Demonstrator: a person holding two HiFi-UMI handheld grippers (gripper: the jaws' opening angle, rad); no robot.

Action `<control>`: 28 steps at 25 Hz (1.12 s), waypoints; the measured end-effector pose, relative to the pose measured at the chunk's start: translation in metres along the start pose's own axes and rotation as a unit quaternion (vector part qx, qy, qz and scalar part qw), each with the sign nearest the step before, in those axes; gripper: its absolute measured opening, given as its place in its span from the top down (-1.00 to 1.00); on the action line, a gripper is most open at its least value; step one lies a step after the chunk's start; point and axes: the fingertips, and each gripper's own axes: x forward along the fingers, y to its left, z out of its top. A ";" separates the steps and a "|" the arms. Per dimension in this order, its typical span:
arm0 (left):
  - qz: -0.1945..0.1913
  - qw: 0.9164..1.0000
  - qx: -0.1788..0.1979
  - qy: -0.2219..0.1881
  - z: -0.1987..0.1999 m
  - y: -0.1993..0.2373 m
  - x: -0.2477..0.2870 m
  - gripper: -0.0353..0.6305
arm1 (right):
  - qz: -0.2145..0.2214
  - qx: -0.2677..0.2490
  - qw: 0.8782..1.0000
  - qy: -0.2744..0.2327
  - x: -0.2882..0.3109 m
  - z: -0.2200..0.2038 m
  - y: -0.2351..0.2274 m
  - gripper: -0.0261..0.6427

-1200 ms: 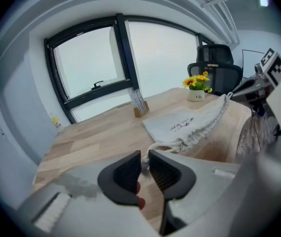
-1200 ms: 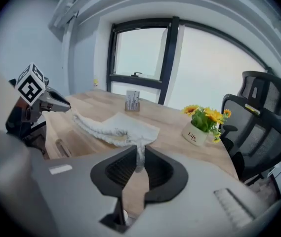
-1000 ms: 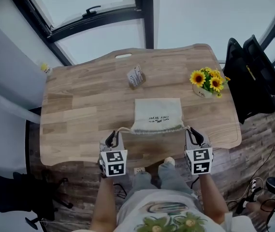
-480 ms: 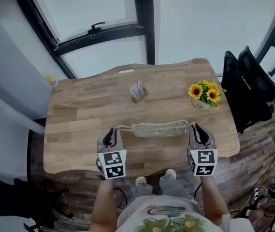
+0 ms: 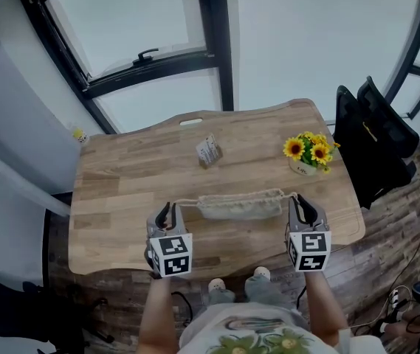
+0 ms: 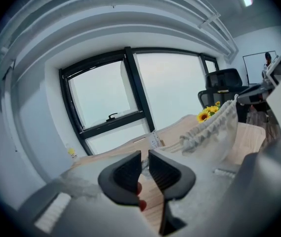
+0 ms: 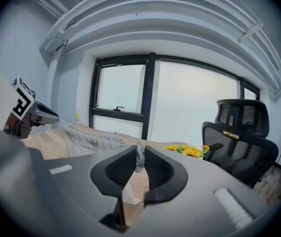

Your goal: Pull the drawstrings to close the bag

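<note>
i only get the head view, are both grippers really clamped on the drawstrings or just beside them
observer: right gripper view: the right gripper has its jaws pinched on a pale woven drawstring cord.
operator: and the left
observer: left gripper view: the left gripper has its jaws nearly together on the second pale cord.
operator: bag mouth shut
observer: from the left, the beige cloth drawstring bag shows its mouth gathered into tight pleats, body hanging below.

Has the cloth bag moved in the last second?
Yes: up. The bag lay flat on the table; now it hangs above it, strung between left gripper and right gripper.
</note>
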 end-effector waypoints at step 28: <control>0.087 0.995 -0.046 0.013 0.001 0.049 -0.001 0.74 | -0.054 0.120 0.991 -0.023 -0.003 -0.001 -0.035 0.78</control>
